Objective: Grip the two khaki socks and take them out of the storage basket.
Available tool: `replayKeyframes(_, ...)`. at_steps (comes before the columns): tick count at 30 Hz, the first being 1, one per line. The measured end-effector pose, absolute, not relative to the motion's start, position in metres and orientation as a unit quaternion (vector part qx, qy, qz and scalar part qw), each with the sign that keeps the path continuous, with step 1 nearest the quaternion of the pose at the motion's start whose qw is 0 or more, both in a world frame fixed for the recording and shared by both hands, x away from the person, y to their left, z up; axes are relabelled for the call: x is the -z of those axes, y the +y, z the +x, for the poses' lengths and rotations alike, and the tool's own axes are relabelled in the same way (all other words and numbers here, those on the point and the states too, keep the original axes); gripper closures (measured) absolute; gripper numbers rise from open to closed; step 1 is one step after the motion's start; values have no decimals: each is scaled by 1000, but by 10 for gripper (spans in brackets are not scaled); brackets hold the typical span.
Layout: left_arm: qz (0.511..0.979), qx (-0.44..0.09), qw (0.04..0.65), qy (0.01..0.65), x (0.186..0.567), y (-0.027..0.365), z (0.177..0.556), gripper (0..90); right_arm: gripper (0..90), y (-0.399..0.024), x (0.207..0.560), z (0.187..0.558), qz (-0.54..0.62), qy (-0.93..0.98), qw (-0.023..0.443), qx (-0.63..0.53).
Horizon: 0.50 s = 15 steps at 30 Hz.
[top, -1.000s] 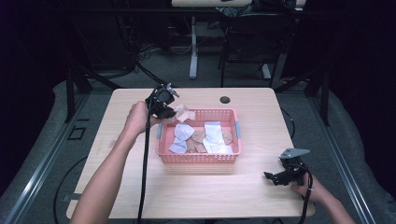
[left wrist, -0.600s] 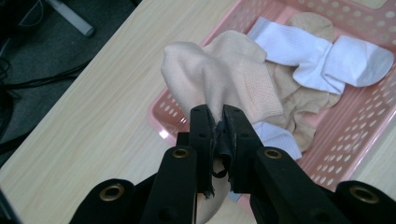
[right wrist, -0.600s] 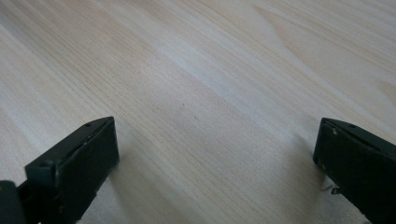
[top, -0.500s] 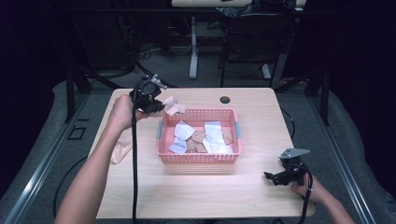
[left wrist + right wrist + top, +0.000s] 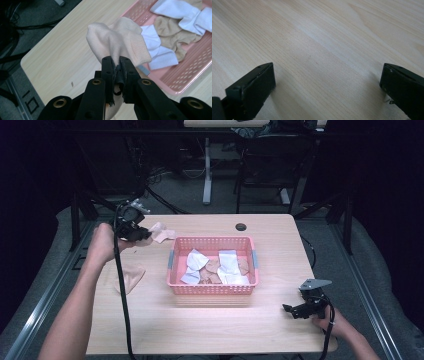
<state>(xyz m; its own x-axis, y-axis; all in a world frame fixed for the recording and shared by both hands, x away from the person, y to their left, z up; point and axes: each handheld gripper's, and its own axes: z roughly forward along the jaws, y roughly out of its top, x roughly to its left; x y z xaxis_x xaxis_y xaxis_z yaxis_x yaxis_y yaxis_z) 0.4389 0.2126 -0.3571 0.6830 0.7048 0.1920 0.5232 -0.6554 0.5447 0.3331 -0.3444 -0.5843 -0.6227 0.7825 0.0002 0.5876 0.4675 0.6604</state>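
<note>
One thin pinch: my left gripper (image 5: 116, 65) holds the peach sock (image 5: 117, 41) at ten o'clock off the basket (image 5: 175, 262), so it may slip; right gripper (image 5: 296, 309) gapes wide, idle.

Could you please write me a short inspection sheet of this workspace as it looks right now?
Surface: light wooden table, with a dark grommet near the far edge.
Job's things: pink basket mid-table, holding white and tan socks; peach sock pinched in the left claw, off the basket's far left corner; another peach sock flat on the table left of the basket.
Clutter: nothing seen.
Grippers: left claw shut on the peach sock; right claw open, low over bare table near the front right.
Cables: a black cable trails from the left claw towards the person.
Surroundings: dark room, grey floor, table legs and chairs behind.
</note>
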Motion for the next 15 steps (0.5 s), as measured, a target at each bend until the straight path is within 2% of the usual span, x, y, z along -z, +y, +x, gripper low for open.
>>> replayKeyframes(15,869,-169,219,411,388,268,441,825,0,-344,584,333,406,843,153,-318)
